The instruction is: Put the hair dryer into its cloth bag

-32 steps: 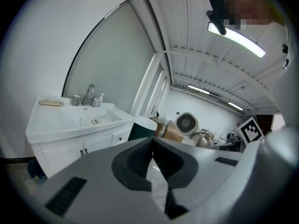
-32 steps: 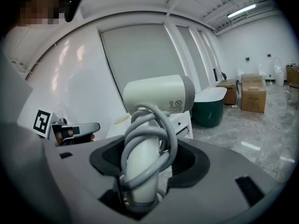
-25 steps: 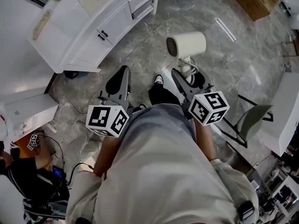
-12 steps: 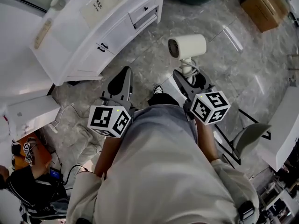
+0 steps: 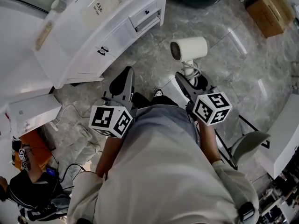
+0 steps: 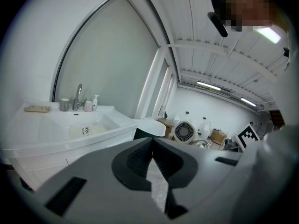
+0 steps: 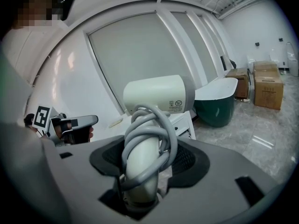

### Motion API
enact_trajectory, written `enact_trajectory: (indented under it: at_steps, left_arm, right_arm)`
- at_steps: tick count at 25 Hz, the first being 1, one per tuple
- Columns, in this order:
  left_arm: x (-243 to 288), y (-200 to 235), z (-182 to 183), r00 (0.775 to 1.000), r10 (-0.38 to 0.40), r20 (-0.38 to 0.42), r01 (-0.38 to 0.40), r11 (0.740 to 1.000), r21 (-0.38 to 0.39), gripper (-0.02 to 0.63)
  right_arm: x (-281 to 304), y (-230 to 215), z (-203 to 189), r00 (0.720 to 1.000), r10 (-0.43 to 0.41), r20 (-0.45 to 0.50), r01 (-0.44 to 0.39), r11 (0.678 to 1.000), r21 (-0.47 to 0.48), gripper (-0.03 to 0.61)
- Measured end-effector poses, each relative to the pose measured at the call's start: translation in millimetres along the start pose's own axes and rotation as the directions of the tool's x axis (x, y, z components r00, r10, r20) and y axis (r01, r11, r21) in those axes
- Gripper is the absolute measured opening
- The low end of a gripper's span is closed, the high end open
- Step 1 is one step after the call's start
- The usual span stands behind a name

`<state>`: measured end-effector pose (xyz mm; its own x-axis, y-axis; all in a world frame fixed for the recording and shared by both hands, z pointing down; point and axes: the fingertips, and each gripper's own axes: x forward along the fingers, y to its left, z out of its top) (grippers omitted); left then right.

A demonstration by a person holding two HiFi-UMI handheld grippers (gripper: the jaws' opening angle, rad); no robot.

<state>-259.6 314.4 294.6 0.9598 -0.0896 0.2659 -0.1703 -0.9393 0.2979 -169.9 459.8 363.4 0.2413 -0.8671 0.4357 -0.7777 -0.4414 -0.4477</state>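
A cream hair dryer (image 5: 189, 48) stands upright above the marble floor, its grey cord wound round the handle (image 7: 149, 143). My right gripper (image 5: 187, 80) is shut on that handle, and the barrel (image 7: 159, 94) rises above the jaws. My left gripper (image 5: 124, 78) hangs to the dryer's left, shut, with nothing between its pads (image 6: 153, 146). It sees the dryer's round rear grille (image 6: 184, 132) to its right. A flat white piece with dark print (image 5: 100, 8) lies on the vanity top. I cannot tell whether it is the cloth bag.
A white vanity (image 5: 117, 27) with drawers, a tap and small bottles stands ahead on the left. A dark green bathtub (image 7: 219, 104) and cardboard boxes (image 5: 271, 8) are further back. A grey chair (image 5: 250, 141) is at the right. A crouching person (image 5: 28, 195) and cables are at the lower left.
Both grippers have moved across the floor toward the vanity, which now lies closer. The dryer has stayed in the right gripper and the left has stayed shut.
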Motion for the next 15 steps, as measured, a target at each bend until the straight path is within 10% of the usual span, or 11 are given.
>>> enact_trajectory:
  at_steps: [15]
  left_arm:
    - [52.1,20.5,7.5,1.0,-0.018,-0.003,0.018,0.999,-0.043,0.008]
  right_arm:
    - [37.9,-20.8,25.3,0.999,-0.015,-0.03,0.015,1.0,-0.022,0.258]
